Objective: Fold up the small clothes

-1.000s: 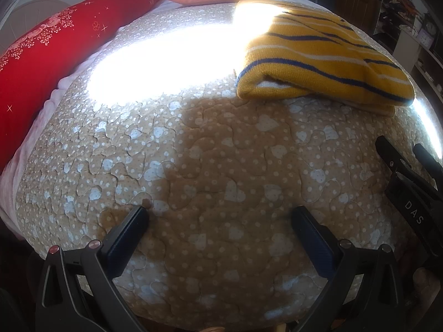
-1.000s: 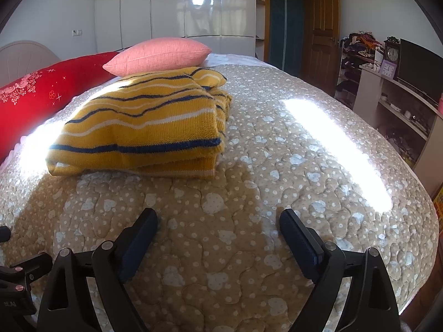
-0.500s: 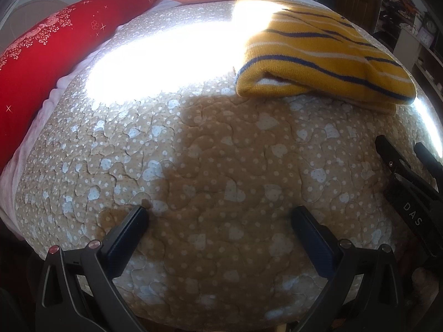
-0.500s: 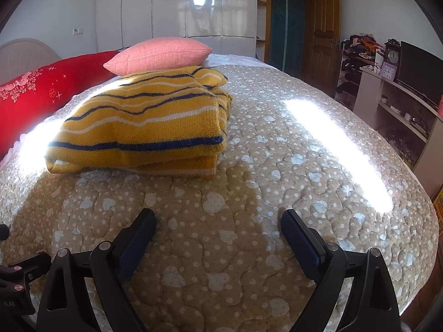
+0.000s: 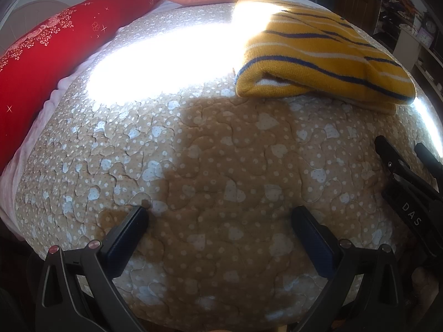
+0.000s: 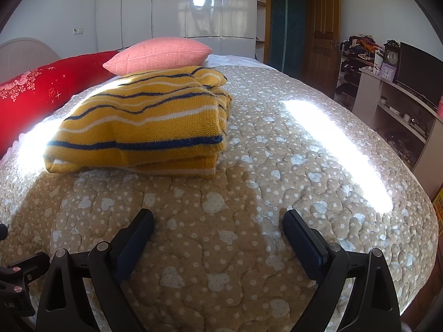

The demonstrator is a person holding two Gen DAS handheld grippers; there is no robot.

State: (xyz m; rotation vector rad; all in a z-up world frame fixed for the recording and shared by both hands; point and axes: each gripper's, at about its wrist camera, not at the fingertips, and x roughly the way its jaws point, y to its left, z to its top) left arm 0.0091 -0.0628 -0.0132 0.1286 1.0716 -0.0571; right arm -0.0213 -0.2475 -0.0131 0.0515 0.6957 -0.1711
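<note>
sweater (image 6: 144, 119): coarse knitted wool-like cloth, matt | bedspread (image 6: 277, 166): quilted, stitched cloth, soft matt | pink pillow (image 6: 160, 55): ribbed woven cloth | red bolster (image 5: 41, 63): smooth cloth with glittery print | wardrobe doors (image 6: 193, 5): glossy, mirror-like | door (image 6: 324, 27): varnished wood | gripper fingers (image 6: 301, 240): matt black plastic

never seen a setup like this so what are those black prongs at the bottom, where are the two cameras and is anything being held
The prongs are two-finger grippers that a person carries, one in each hand. Each has a wide-angle camera looking forward along its fingers, so each picture comes from one gripper. The left gripper and the right gripper are both open and hold nothing, above a tan quilted bedspread. A folded yellow striped sweater lies on it, apart from both. Behind are a pink pillow and a red cushion.
</note>
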